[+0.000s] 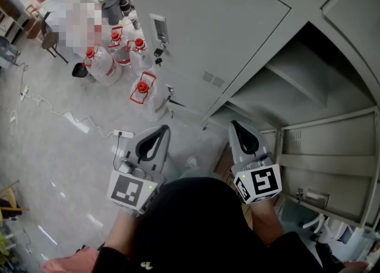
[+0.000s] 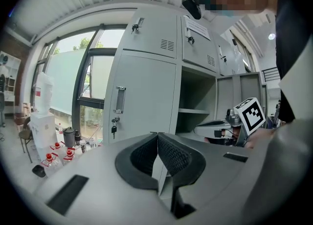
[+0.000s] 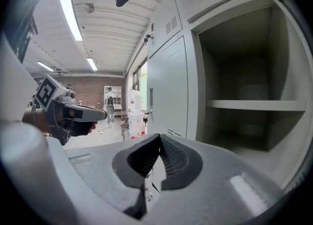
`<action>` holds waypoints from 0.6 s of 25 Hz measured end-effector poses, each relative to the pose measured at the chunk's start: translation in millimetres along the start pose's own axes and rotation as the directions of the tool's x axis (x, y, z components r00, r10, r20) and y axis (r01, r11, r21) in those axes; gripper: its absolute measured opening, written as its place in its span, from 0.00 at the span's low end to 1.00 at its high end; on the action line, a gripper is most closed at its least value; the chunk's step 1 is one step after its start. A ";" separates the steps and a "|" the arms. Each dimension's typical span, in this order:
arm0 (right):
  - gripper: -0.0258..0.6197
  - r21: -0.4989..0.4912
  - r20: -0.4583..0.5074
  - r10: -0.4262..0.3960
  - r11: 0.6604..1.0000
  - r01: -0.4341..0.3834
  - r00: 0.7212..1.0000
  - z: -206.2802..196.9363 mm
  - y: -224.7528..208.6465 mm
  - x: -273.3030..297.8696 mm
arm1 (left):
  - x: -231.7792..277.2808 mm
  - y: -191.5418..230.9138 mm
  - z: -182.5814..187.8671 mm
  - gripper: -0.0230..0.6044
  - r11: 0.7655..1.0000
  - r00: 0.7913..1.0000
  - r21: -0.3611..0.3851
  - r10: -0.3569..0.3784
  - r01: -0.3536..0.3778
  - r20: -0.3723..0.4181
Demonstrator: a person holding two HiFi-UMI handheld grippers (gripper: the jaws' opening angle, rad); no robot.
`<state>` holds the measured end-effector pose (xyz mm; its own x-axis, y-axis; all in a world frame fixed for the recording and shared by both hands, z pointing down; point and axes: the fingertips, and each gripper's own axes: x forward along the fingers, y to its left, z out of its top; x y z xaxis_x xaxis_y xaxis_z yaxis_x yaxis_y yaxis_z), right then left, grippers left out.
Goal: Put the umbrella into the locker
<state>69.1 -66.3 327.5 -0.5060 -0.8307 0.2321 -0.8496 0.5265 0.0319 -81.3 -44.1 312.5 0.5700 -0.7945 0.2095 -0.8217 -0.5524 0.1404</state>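
Standing beside this person, I see both tools held up side by side in front of the open locker [image 1: 332, 126]. The left gripper [image 1: 160, 130] has its ribbed pads pressed tip to tip with nothing between them. The right gripper [image 1: 235, 125] is clenched the same way, also empty. The compartment ahead looks bare, with a shelf [image 3: 254, 105] across it and grey walls behind. I cannot find the umbrella for certain in any view. A pale curved shape [image 1: 313, 223] low by the foot of the locker might be its handle, but it is too small and cut off to say. That is where the trouble lies: neither tool carries the umbrella. If it is not yet inside, shutting the locker now would leave the job undone. If it stands low in the compartment, a leaning shaft or a handle poking past the frame could catch the door as it swings and jam it or bend a rib. Clenched jaws must also part before they can take hold of anything, or they will only nudge it. To the left, the red-capped bottles [image 1: 142, 88] crowd the floor before the closed door [image 1: 208, 22], so a careless step back could topple one.
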 end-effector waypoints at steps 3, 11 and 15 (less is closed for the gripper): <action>0.03 -0.019 0.002 0.002 1.000 -0.002 1.000 0.4 0.7 -2.0 | -1.0 -2.1 0.5 0.05 1.000 1.000 0.004 0.000 0.000 -0.004; 0.03 -0.017 -0.015 0.013 1.000 -0.014 1.000 -9.1 3.8 -3.4 | -1.6 -7.5 -0.6 0.05 1.000 1.000 0.010 -0.001 0.002 -0.011; 0.03 -0.014 -0.025 0.011 1.000 -0.012 1.000 -14.3 1.6 -5.0 | -1.2 -11.2 -1.0 0.05 1.000 1.000 0.012 -0.004 0.004 -0.012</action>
<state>72.3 -58.7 340.3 -0.5116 -0.8200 0.2568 -0.8416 0.5385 0.0427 -72.8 -36.8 311.6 0.5732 -0.7892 0.2204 -0.8192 -0.5587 0.1295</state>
